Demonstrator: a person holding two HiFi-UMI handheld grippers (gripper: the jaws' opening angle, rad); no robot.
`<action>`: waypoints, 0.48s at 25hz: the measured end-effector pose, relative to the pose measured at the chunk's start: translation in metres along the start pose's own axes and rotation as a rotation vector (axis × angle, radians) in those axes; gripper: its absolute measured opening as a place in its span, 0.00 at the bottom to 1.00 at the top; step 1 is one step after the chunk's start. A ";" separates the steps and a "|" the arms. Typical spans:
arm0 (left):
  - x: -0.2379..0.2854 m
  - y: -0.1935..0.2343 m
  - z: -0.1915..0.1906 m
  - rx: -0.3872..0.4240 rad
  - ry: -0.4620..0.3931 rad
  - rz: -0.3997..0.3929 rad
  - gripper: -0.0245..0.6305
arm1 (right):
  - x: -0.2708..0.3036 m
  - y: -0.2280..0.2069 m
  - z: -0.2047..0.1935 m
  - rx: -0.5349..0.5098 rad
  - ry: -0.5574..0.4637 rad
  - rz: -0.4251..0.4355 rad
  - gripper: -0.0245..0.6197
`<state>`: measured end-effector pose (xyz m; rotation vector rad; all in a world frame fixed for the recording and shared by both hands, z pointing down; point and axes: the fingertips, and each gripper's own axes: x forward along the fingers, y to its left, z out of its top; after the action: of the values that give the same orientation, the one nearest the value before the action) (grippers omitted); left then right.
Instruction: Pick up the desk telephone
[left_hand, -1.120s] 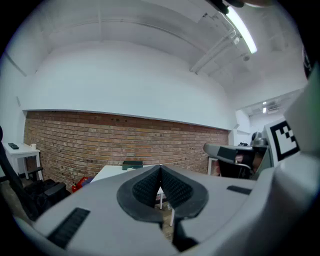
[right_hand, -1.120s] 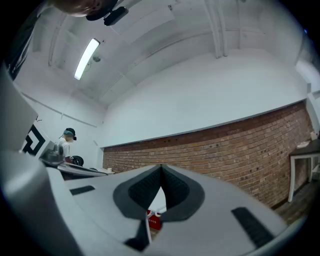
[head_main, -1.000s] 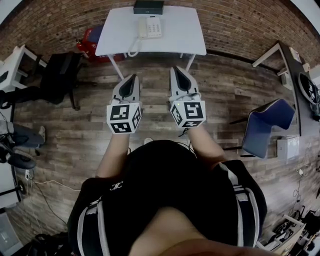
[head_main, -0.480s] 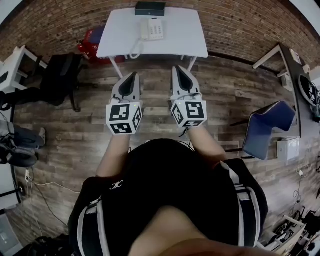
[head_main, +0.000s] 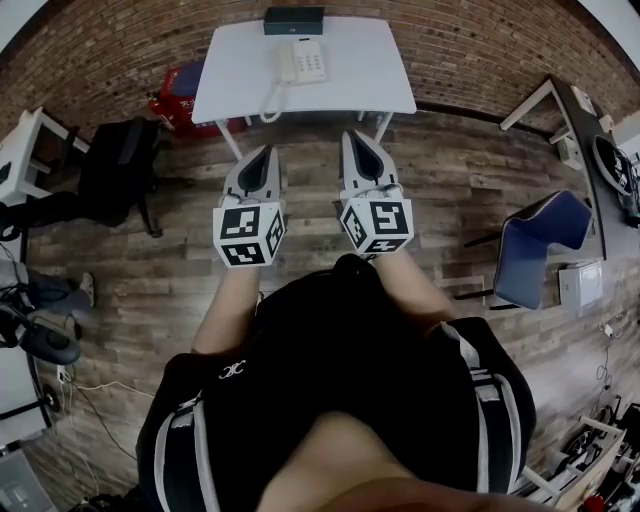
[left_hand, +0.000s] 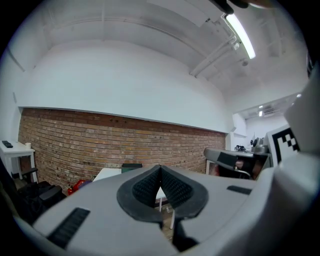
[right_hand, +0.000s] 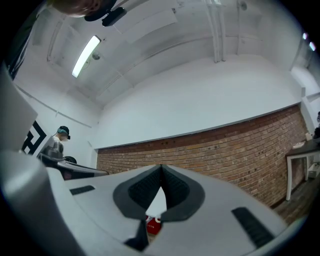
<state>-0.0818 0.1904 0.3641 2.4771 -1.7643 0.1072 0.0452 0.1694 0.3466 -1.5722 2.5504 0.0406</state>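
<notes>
Desk telephone (head_main: 303, 60): white, coiled cord, on white counter (head_main: 372, 85), rear centre, just in front of dark box (head_main: 294, 19). Untouched.
Left gripper (head_main: 266, 152): jaws together, nothing btwn; over wood floor (head_main: 450, 190), short of counter front edge.
Right gripper (head_main: 351, 136): jaws together, empty; alongside left, tip near counter edge.
Both aimed twd counter.
Blue chair (head_main: 535, 245): far right.
</notes>
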 end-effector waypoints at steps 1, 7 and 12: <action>0.000 0.003 0.000 -0.002 0.000 -0.002 0.04 | 0.001 0.002 0.000 0.000 -0.001 0.000 0.04; 0.009 0.013 0.007 -0.003 -0.016 0.001 0.04 | 0.016 -0.005 0.002 -0.002 -0.016 -0.027 0.04; 0.030 0.029 0.001 -0.008 -0.013 0.000 0.04 | 0.040 -0.013 -0.004 -0.003 -0.037 -0.022 0.04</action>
<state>-0.0993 0.1526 0.3674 2.4780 -1.7663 0.0832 0.0391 0.1277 0.3460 -1.5854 2.5063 0.0700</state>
